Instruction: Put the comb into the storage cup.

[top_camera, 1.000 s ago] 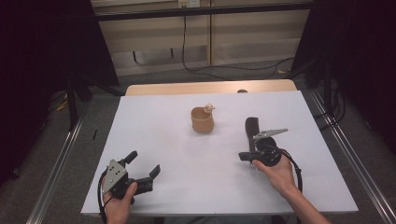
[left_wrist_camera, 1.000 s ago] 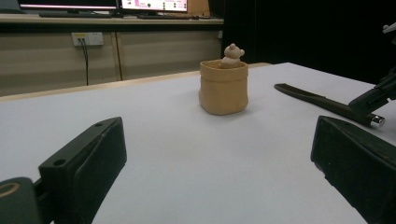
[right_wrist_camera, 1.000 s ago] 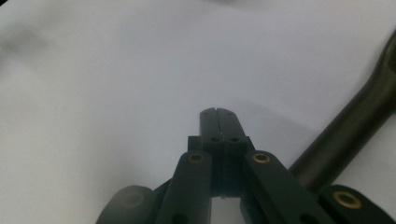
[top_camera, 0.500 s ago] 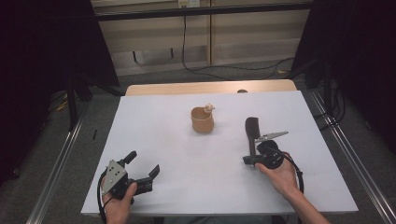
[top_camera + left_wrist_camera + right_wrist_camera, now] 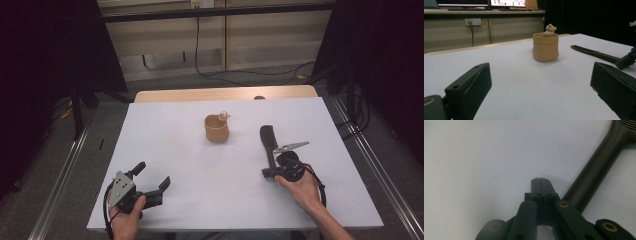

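High view: left gripper spread wide, well short of the tan pot; right gripper just right of it, beside the dark handle.
Left gripper view: pot ahead, untouched.
Right gripper view: jaws pressed together, empty, the handle alongside. Pickup not yet begun.

No legible text, label, brand or number anywhere; monitors at upper left of left gripper view glow, content too blurred.
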Action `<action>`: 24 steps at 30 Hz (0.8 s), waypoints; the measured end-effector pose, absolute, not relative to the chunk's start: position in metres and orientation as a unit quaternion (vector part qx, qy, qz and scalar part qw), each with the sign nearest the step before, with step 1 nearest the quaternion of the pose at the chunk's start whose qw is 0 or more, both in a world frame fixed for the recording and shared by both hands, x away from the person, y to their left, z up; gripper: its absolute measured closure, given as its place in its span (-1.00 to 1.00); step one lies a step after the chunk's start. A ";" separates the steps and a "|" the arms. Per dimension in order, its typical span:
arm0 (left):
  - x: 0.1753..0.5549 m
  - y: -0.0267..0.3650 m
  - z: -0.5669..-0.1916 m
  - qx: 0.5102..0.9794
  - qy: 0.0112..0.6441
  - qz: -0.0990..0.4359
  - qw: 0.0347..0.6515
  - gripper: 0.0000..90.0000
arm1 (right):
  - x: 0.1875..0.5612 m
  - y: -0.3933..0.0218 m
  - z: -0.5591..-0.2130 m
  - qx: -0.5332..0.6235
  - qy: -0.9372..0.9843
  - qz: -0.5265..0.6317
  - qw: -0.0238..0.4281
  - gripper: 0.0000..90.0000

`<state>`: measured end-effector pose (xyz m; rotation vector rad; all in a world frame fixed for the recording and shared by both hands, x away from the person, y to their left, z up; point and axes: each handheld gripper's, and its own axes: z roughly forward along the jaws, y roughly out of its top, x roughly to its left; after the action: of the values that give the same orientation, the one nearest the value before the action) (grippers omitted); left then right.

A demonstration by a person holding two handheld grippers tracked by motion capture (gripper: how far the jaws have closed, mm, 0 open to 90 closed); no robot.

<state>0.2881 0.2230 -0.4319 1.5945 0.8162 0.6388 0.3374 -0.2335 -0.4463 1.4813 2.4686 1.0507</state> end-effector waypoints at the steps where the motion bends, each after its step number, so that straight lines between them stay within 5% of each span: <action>1: 0.288 0.223 -0.432 0.683 0.350 0.274 0.580 -0.92 | 0.337 -0.234 -0.446 0.483 0.805 0.342 0.039 1.00; 24: 0.288 0.223 -0.432 0.684 0.351 0.273 0.579 -0.92 | 0.332 -0.241 -0.446 0.480 0.807 0.341 0.040 1.00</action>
<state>0.2882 0.2232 -0.4321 1.5984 0.8196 0.6375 0.3317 -0.2406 -0.4460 1.4713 2.4727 1.0453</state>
